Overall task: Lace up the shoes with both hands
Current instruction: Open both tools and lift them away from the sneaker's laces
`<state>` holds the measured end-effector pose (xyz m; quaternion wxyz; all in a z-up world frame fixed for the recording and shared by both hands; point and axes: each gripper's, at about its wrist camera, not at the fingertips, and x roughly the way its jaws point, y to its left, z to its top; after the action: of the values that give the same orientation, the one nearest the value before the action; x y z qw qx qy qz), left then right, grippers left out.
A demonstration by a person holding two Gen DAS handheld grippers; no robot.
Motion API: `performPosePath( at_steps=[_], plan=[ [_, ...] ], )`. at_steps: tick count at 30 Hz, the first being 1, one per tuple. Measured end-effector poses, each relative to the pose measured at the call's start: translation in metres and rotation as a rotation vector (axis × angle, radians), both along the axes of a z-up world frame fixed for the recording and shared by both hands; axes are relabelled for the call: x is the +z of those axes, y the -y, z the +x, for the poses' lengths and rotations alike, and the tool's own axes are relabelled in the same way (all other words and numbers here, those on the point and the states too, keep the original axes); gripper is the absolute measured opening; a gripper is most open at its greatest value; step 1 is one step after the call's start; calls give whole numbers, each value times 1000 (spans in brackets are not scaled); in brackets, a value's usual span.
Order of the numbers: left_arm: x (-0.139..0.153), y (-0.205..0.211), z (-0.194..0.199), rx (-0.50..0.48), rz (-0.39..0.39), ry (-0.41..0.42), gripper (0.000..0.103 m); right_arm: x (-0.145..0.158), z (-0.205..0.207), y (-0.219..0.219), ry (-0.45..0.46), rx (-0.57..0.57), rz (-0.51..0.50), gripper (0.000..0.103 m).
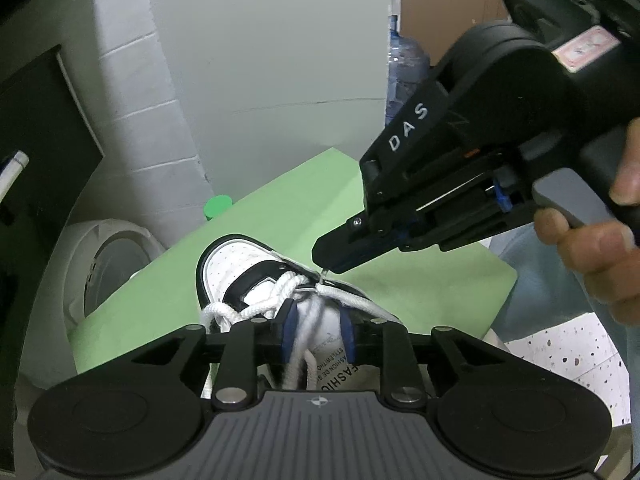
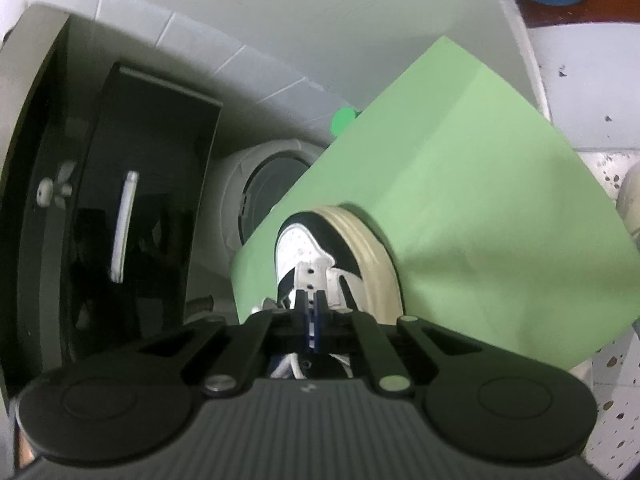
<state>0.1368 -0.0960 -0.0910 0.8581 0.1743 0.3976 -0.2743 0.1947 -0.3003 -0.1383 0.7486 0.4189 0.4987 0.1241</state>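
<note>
White rope lace [image 1: 256, 312] is seen threaded through the lower eyelets of a white and black sneaker [image 1: 236, 268], which is laid on a pale green mat [image 1: 304, 200] with its toe pointed away from both cameras. In the left wrist view, the left gripper [image 1: 318, 330] is held just over the tongue with its blue-padded jaws parted a little; a blurred strand of lace is seen between the pads, but no pinch on it can be confirmed. The right gripper [image 1: 323, 270], held in a person's hand [image 1: 596, 248], is reached in from the right, and its dark tip is closed on the thin end of the lace at the shoe's right eyelet row. In the right wrist view the same jaws [image 2: 311, 320] are seen pressed together over the tongue, where bare eyelet holes can be made out. The lacing is judged to be partly done: the crossings near the toe are in place, while the upper eyelets are judged to be left unthreaded and no bow is tied. The heel and the near part of the shoe are hidden behind the gripper bodies. The exact eyelet being fed cannot be told, and the printed tongue label is only partly legible.
</note>
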Motion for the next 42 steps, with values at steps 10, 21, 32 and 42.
performPosePath(
  at_steps=[10,21,32,42],
  plan=[
    [18,-18,-10,99,-40,-9,47,15,-6,1,60,-9,-113,1],
    [43,-45,-27,279,-130,-35,74,53,-33,-14,208,51,-414,93],
    [60,-52,-61,358,-156,2,87,71,-64,-33,230,96,-504,103],
    [74,-63,-82,440,-214,-4,93,81,-91,-39,268,59,-534,103]
  ],
)
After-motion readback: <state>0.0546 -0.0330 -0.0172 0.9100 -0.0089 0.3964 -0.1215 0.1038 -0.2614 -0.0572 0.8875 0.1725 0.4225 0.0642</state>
